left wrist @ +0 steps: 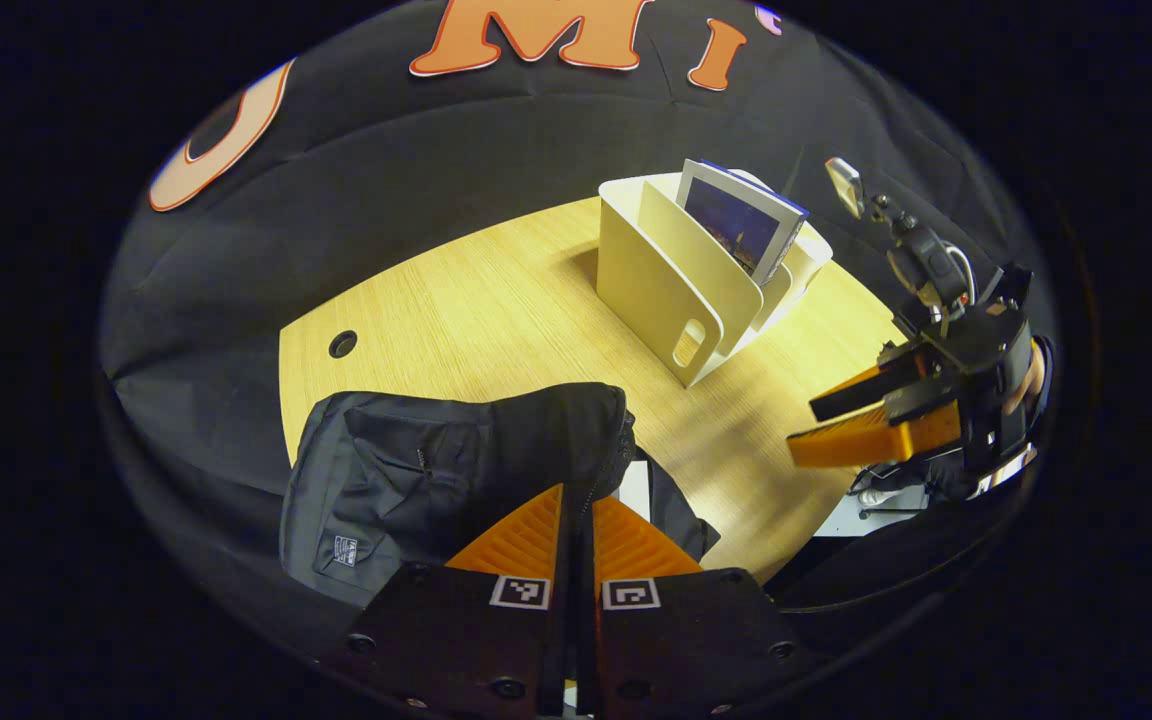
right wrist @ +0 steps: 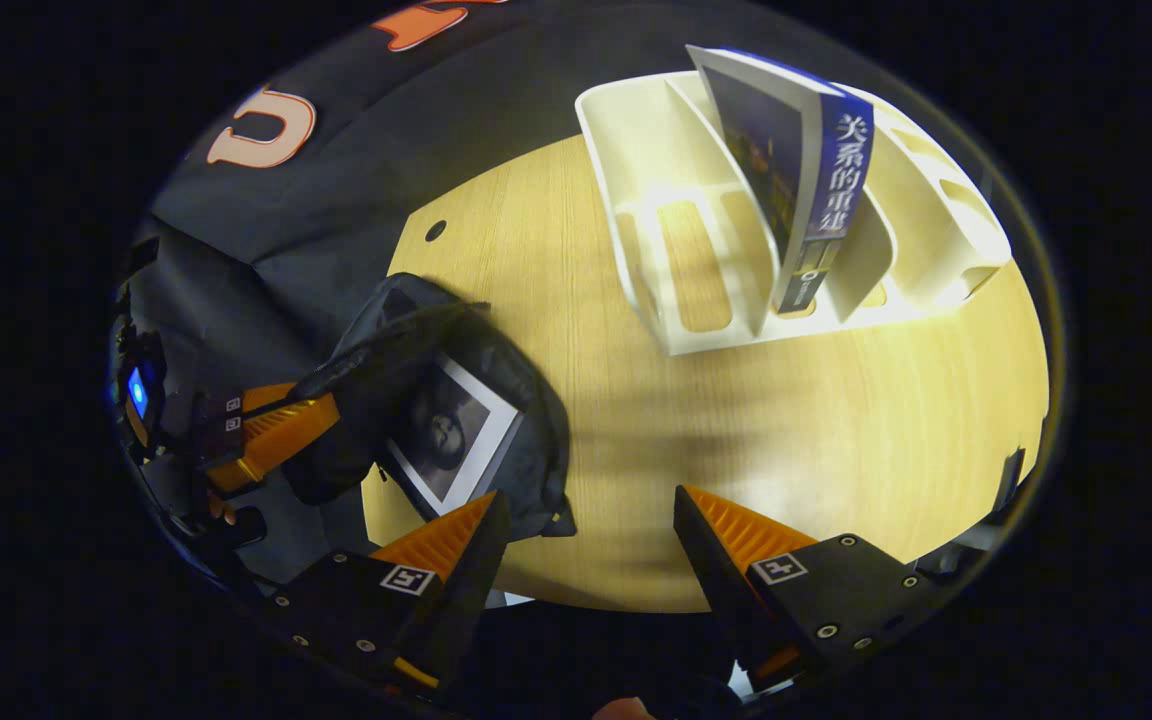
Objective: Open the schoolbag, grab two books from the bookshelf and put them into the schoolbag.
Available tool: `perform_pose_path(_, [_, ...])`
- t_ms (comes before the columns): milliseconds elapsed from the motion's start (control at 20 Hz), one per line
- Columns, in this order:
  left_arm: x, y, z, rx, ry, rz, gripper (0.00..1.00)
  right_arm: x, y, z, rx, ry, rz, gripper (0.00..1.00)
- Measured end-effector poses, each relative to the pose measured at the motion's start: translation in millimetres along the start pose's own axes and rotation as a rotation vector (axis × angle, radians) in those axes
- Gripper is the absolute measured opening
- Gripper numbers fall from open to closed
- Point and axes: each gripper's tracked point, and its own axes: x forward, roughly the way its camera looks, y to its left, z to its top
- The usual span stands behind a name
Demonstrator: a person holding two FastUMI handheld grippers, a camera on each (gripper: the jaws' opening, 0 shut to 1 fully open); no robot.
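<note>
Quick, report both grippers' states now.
Left gripper: shut on the schoolbag flap, holding it open.
Right gripper: open, holding nothing, above the table.

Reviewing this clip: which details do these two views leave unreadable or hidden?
- White-bordered book inside the black fabric schoolbag, right gripper view: lower part hidden by the bag's opening and the right claw.
- Blue-spined book in the cream plastic bookshelf, right gripper view: its foot sits behind a divider.
- Left claw, left gripper view: what it pinches on the bag is too dark to tell.
</note>
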Motion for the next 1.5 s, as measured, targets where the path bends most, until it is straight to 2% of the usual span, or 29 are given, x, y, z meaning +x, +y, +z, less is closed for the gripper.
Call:
perform_pose_path(500, [7,1,-5,-0.031,0.019,0.004,0.05,-64,-60,62,-0.153,0.004,-0.136,0.99])
perform_pose_path(900, [13,6,-4,-0.053,0.043,0.022,0.05,-90,-74,145,-0.219,0.009,-0.155,0.99])
perform_pose_path(1250, [18,6,-3,-0.075,0.072,0.054,0.05,-75,-81,214,-0.262,0.033,-0.150,0.99])
perform_pose_path(1500, [20,6,-4,-0.101,0.086,0.071,0.05,-45,-88,231,-0.272,0.084,-0.173,0.99])
